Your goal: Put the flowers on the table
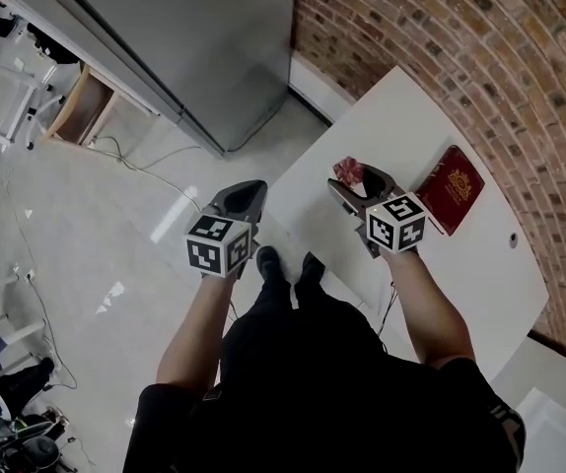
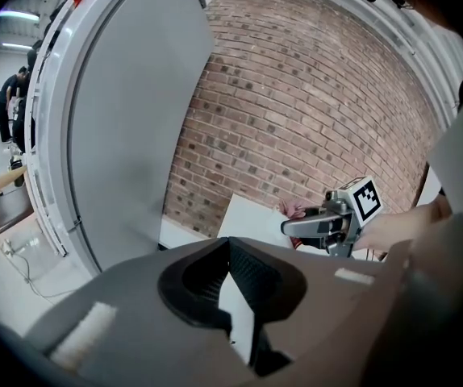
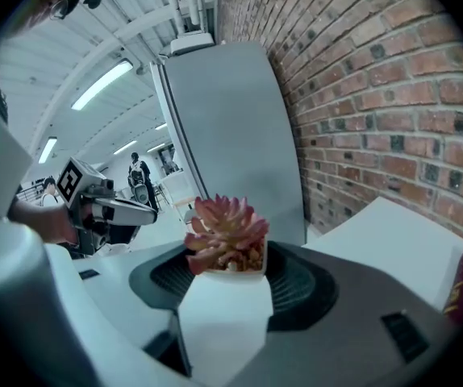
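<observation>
The flowers are a pink succulent [image 3: 225, 230] in a small white pot [image 3: 223, 317]. My right gripper [image 3: 228, 258] is shut on the pot, and the plant stands upright between the jaws. In the head view the right gripper [image 1: 364, 183] holds the succulent [image 1: 347, 171] above the near left part of the white table [image 1: 460, 274]. My left gripper [image 1: 247, 191] hangs over the floor left of the table. In its own view its jaws [image 2: 230, 245] meet at the tips with nothing between them. From there the right gripper [image 2: 294, 226] and the succulent [image 2: 294, 209] show ahead.
A dark red book [image 1: 451, 187] lies on the table just right of the right gripper, near the brick wall [image 1: 480, 57]. A tall grey cabinet [image 1: 204, 47] stands beyond the table's far end. Cables [image 1: 135, 161] trail over the pale floor to the left.
</observation>
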Available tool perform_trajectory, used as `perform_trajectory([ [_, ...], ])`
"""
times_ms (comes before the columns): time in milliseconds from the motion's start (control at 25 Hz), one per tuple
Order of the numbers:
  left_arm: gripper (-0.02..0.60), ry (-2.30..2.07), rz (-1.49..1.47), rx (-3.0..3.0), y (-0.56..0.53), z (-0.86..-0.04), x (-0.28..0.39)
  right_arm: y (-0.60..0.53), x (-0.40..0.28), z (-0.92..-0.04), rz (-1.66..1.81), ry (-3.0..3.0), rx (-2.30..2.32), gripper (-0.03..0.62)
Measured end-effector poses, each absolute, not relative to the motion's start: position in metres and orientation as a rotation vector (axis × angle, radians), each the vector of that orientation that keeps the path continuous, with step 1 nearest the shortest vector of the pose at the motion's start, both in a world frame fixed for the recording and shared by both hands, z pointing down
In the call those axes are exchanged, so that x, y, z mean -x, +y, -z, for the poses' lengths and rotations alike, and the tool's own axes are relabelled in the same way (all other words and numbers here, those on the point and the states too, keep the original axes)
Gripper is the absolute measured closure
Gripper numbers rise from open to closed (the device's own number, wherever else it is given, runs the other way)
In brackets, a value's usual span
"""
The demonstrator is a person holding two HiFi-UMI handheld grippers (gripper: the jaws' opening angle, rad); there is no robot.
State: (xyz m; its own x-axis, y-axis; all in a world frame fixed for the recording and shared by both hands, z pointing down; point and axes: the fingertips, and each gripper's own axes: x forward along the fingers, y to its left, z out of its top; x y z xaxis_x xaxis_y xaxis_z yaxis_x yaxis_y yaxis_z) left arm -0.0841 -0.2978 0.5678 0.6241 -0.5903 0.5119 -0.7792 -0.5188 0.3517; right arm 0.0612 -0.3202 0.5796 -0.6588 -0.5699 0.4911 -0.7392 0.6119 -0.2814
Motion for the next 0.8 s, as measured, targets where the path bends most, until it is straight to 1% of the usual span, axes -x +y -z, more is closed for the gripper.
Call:
perform_trajectory([
  [360, 0.571, -1.138, -0.445, -2.225, -0.286, -0.576, 0.117, -0.33, -0.027, -0.631, -0.599, -2.423, -0.904, 0.326],
  [800, 0.571, -1.172, -0.437, -2.193, -0.27, -0.581, 0.123, -0.32, -0.02, -0.672, -0.565, -2.362, -0.856, 0.326],
])
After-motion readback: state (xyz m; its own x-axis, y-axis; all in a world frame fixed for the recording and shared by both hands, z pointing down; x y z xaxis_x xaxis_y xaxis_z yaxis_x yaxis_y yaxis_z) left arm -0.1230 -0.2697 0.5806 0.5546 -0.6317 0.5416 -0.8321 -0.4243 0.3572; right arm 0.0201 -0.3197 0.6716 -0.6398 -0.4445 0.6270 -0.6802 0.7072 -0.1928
